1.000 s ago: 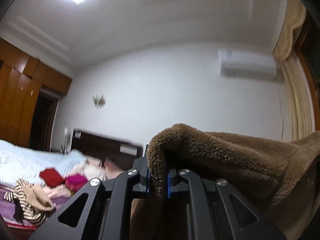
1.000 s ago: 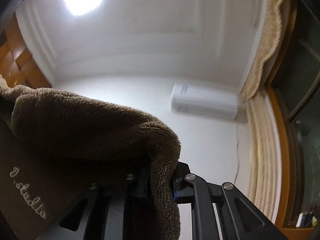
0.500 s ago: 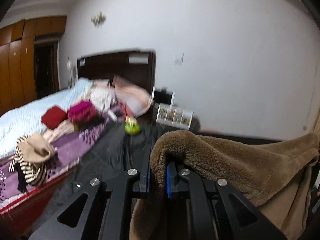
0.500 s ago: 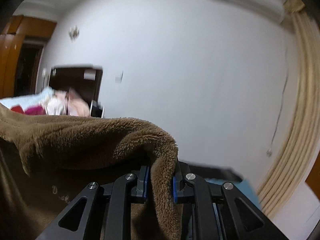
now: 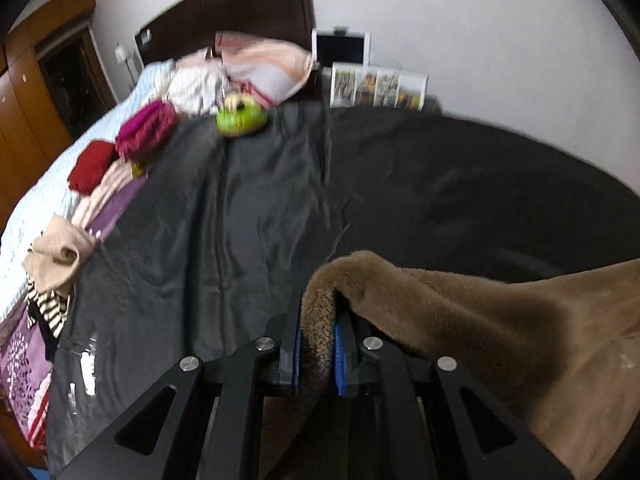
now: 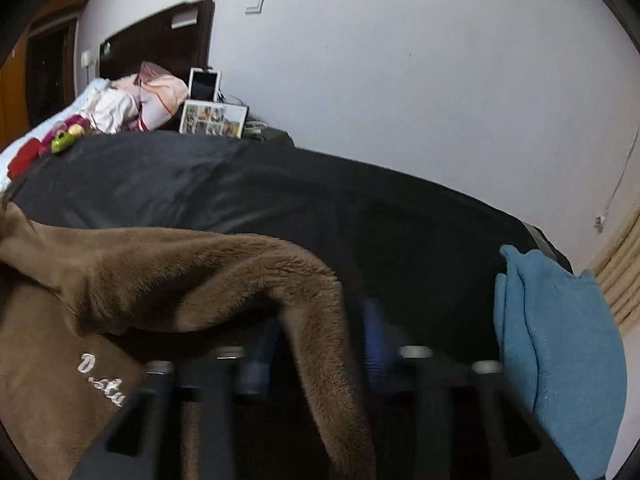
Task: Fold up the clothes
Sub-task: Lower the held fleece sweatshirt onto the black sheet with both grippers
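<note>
The brown fleece garment (image 5: 500, 320) hung between the two grippers above the black sheet (image 5: 280, 200) that covered the near part of the bed, its body sagging toward the person and not yet laid flat. The left gripper (image 5: 316, 344) had its fingers clamped on a bunched edge of the fleece. The right gripper (image 6: 316, 344) had just been opening; its fingers stood apart, blurred, with a fold of the fleece draped between them and no longer pinched. White lettering (image 6: 100, 380) showed on the cloth at the lower left of the right wrist view. No fold looked made in this piece: I judged it was only being brought down for spreading, so smoothing and every fold remained. A blue cloth (image 6: 552, 340) lay at the right edge of the sheet. Further off, a red item (image 5: 92, 164) and a magenta one (image 5: 146, 128) sat in tidy stacks, perhaps finished, while a striped piece (image 5: 48, 308) and a beige piece (image 5: 56, 248) lay rumpled beside the sheet, seemingly waiting
</note>
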A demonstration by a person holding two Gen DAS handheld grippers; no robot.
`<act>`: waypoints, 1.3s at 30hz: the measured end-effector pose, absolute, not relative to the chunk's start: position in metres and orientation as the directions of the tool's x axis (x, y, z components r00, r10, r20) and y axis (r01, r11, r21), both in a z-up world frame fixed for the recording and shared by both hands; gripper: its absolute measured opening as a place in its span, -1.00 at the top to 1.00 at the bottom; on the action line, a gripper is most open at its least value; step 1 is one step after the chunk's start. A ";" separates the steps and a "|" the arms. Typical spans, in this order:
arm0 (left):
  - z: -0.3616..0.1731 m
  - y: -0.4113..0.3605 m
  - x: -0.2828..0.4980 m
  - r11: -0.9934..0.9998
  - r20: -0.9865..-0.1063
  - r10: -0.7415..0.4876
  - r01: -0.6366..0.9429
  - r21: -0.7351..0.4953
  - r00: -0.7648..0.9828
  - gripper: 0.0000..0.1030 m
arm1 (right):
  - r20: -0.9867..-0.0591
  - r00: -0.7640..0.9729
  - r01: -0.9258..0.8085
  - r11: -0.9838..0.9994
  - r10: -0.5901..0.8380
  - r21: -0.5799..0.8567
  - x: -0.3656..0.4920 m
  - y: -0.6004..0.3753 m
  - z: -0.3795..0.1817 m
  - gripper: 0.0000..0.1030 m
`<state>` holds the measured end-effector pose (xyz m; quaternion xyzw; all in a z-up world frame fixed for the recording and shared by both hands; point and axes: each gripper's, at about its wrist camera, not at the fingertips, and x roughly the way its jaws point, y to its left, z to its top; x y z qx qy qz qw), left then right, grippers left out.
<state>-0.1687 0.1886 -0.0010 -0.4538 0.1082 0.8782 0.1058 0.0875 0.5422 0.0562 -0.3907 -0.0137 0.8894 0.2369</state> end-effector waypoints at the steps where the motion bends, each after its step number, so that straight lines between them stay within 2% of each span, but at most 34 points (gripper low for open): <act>1: -0.007 0.188 -0.174 -0.955 -0.833 0.095 -0.285 0.077 -0.545 0.70 | -0.681 -0.584 -0.417 -0.883 0.441 -0.214 0.089 0.544 0.058 -0.31; 7: 0.004 0.173 -0.182 -0.949 -0.858 0.223 -0.306 -0.082 -0.463 0.67 | -0.680 -0.571 -0.378 -0.883 0.460 -0.280 0.097 0.535 0.081 -0.31; 9: 0.015 0.166 -0.173 -0.936 -0.844 0.255 -0.338 -0.094 -0.472 0.65 | -0.675 -0.576 -0.348 -0.885 0.462 -0.309 0.102 0.524 0.089 -0.31; 11: 0.024 0.164 -0.160 -0.924 -0.830 0.256 -0.377 -0.059 -0.496 0.56 | -0.665 -0.587 -0.316 -0.887 0.462 -0.337 0.107 0.513 0.097 -0.32; 15: 0.039 0.164 -0.125 -0.886 -0.806 0.244 -0.463 0.041 -0.539 0.20 | -0.653 -0.594 -0.267 -0.881 0.469 -0.391 0.118 0.492 0.106 -0.38; 17: 0.042 0.166 -0.110 -0.859 -0.803 0.252 -0.507 0.070 -0.539 0.14 | -0.676 -0.599 -0.231 -0.901 0.430 -0.368 0.120 0.484 0.107 -0.41; 22: 0.037 0.183 -0.082 -0.788 -0.818 0.275 -0.605 0.109 -0.505 0.12 | -0.788 -0.566 -0.107 -0.969 0.244 -0.223 0.109 0.466 0.091 -0.41; 28: -0.004 0.217 -0.074 -0.725 -0.860 0.208 -0.663 0.184 -0.467 0.11 | -0.851 -0.489 -0.050 -0.980 0.191 -0.191 0.075 0.458 0.049 -0.41; 35: -0.007 0.247 -0.113 -0.790 -0.853 0.188 -0.590 0.163 -0.487 0.11 | -0.869 -0.470 -0.097 -0.987 0.156 -0.125 0.031 0.474 0.033 -0.41; 39: -0.005 0.259 -0.145 -0.841 -0.850 0.182 -0.526 0.126 -0.494 0.11 | -0.840 -0.515 -0.179 -0.980 0.171 -0.089 0.006 0.493 0.041 -0.41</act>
